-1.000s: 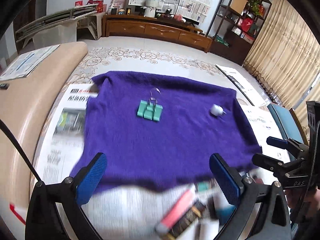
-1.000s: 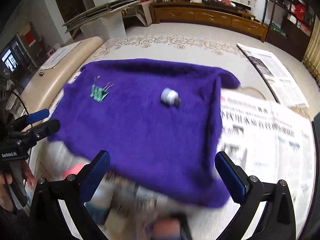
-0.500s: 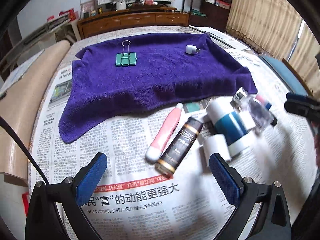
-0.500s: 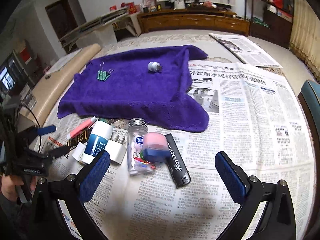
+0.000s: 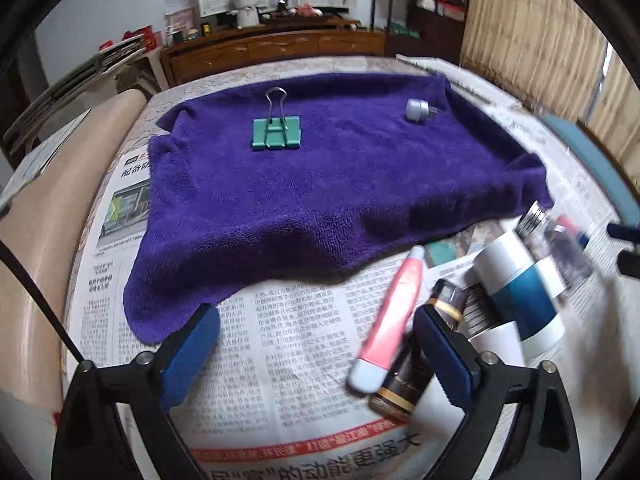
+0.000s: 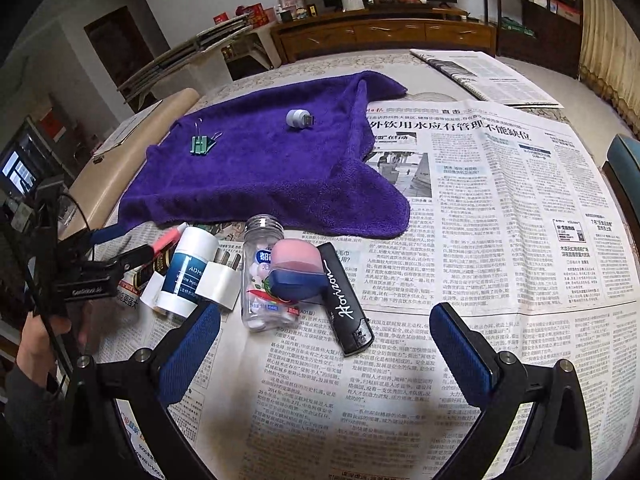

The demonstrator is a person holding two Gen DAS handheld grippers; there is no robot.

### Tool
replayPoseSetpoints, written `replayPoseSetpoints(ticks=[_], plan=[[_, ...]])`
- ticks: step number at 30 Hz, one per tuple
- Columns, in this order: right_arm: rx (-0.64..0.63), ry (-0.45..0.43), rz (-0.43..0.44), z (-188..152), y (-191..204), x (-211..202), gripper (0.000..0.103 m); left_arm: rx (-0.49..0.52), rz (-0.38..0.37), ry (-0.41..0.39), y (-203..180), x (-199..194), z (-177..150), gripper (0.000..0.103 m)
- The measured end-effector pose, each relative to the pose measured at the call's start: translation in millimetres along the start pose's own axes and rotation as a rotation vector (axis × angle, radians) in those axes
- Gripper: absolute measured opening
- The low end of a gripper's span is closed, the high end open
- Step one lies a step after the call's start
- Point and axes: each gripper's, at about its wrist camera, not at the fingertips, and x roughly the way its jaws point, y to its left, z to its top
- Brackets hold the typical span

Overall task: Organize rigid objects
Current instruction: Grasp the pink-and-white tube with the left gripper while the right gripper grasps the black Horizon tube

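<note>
A purple towel (image 5: 328,184) (image 6: 264,172) lies on newspaper and holds a green binder clip (image 5: 276,133) (image 6: 202,145) and a small grey plug (image 5: 416,109) (image 6: 298,119). In front of it lies a cluster: a pink tube (image 5: 390,322) (image 6: 168,239), a dark brown bottle (image 5: 404,380), a white-and-blue bottle (image 5: 520,288) (image 6: 186,272), a clear jar (image 6: 264,276), a pink-and-blue case (image 6: 296,270) and a black lighter (image 6: 346,300). My left gripper (image 5: 316,360) is open, its right finger beside the pink tube. My right gripper (image 6: 324,356) is open just before the lighter.
Newspaper (image 6: 500,208) covers the round table. A beige roll (image 5: 48,208) lies along the left edge. A blue chair (image 5: 592,160) stands at the right. A folded newspaper (image 6: 480,76) lies at the far side.
Both views pulled back from the towel and dropped toward the cluster of objects on the newspaper. The left gripper has moved closer to the pink tube. Both grippers stayed open.
</note>
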Motion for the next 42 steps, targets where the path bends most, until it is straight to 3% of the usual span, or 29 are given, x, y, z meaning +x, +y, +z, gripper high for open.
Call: replayPoseSetpoints(ticks=[3,5,10,12,15,17,30,36,37,42], plan=[[-0.003,0.004,0.006,-1.2,0.7,-0.1,0.103,0.025,-0.015,0.002,-2.4,1.7,-1.1,0.089],[-0.004,0.006,0.013,-1.6,1.2,-0.6,0.103,0.096,-0.034,0.020,-10.4,5.0,-4.6,0.084],[-0.004,0.013,0.015,-2.9,1.0,-2.0,0.103,0.206,-0.021,-0.027,-24.6,-0.9,-5.7,0.077],[-0.003,0.015,0.015,-3.5,0.9,-2.2,0.103,0.221,-0.062,-0.030,-29.7,-2.0,-4.6,0.055],[-0.017,0.017,0.007,-4.2,1.5,-1.2,0.103,0.246,-0.101,-0.035,-37.5,-4.8,-6.4,0.030],[-0.038,0.024,-0.013,-4.8,2.0,0.9,0.103,0.268,-0.120,-0.039,-43.7,-5.6,-8.0,0.019],[-0.103,0.036,-0.132,7.6,-26.6,20.1,0.103,0.228,-0.084,-0.040,-39.0,-13.9,-18.8,0.017],[-0.189,0.081,-0.116,3.3,-18.5,35.7,0.092,0.214,-0.099,-0.036,-37.3,-11.6,-16.9,0.017],[-0.210,0.085,-0.126,2.9,-15.1,39.1,0.087,0.208,-0.103,-0.034,-36.5,-11.5,-16.6,0.017],[-0.262,0.052,-0.122,2.6,-4.7,44.4,0.074,0.196,-0.112,-0.030,-34.0,-11.2,-16.7,0.017]])
